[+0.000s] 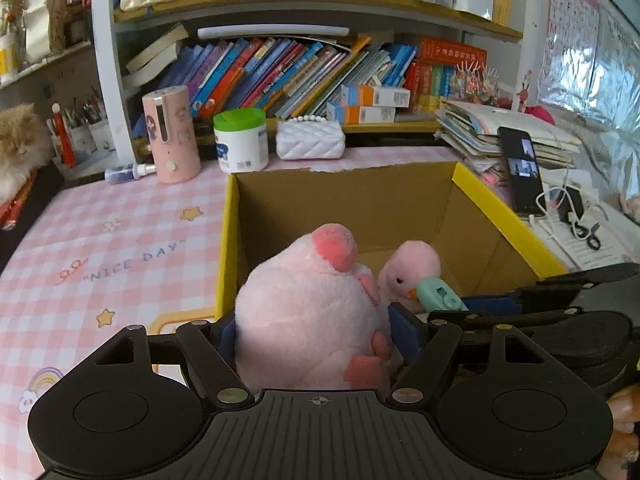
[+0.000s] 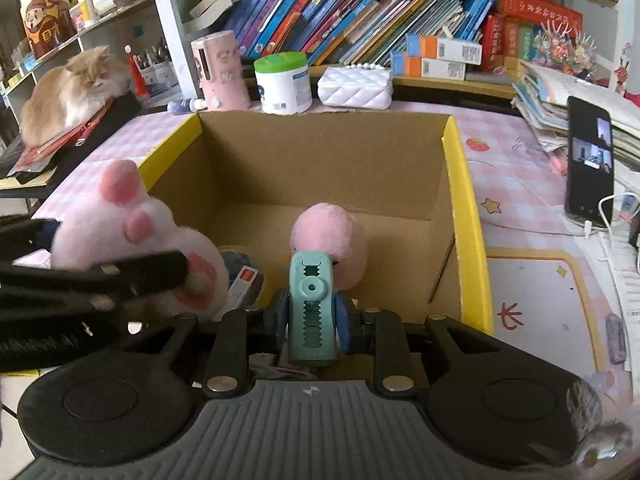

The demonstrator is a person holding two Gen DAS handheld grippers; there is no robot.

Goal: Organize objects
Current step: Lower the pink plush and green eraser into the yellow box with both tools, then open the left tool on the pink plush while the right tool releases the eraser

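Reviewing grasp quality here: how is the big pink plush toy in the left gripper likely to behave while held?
The big pink plush toy looks soft and likely light, so it should squash between the left gripper fingers. It bulges well above them, so it may sag or tilt. Its fuzzy fabric probably resists slipping as it goes over the cardboard box.

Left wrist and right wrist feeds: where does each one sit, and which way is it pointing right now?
Left wrist view: rides the left hand-held gripper, facing the bookshelf over the cardboard box; its fingers clamp the big pink plush.
Right wrist view: rides the right hand-held gripper, also facing the shelf, holding a teal clip.
Shared: box, small pink plush, white tub, phone; each shows the other gripper.
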